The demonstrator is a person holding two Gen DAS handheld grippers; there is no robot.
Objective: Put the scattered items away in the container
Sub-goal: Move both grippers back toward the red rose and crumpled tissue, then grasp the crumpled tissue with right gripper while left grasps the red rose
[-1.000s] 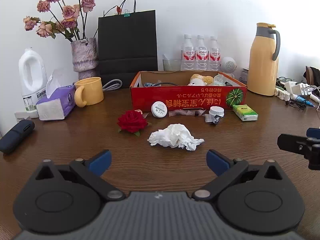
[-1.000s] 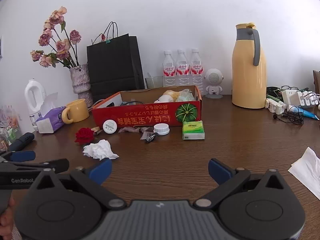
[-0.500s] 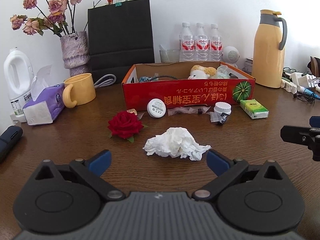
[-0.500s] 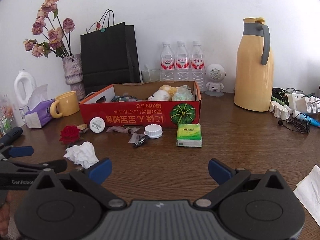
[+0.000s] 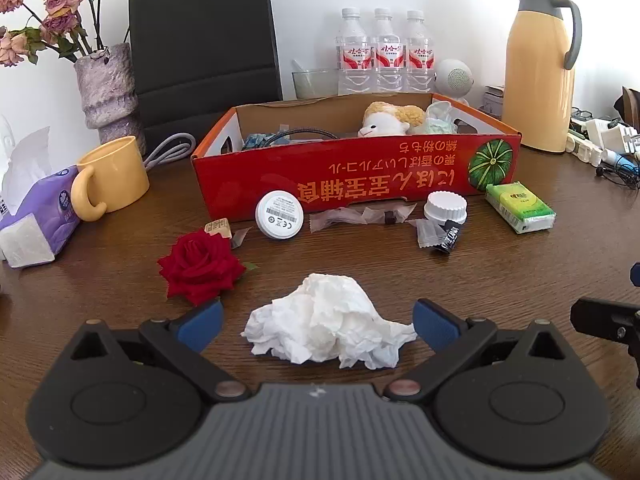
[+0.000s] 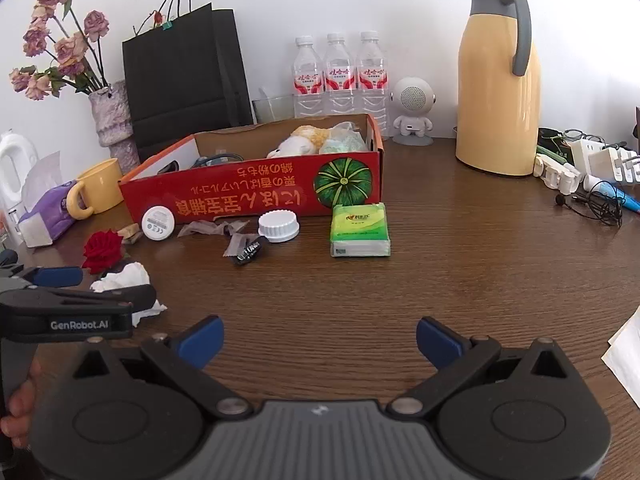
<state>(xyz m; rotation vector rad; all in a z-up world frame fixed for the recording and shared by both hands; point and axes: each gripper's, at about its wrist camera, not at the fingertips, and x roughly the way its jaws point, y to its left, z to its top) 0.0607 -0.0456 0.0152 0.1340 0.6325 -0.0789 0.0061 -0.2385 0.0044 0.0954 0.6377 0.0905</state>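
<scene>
The left hand-held gripper (image 5: 316, 320) is spread wide low in the frame, its blue fingertips (image 5: 199, 320) flanking the crumpled white tissue (image 5: 326, 330) on the tabletop (image 5: 500, 280). The right hand-held gripper (image 6: 318, 340) is also spread, empty, over bare wood. The red cardboard box (image 5: 352, 176) sits behind at centre frame

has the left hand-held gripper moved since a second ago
Yes. The left hand-held gripper has come forward toward the red box; its open fingers now flank the crumpled tissue, which lay well ahead of them before.
</scene>
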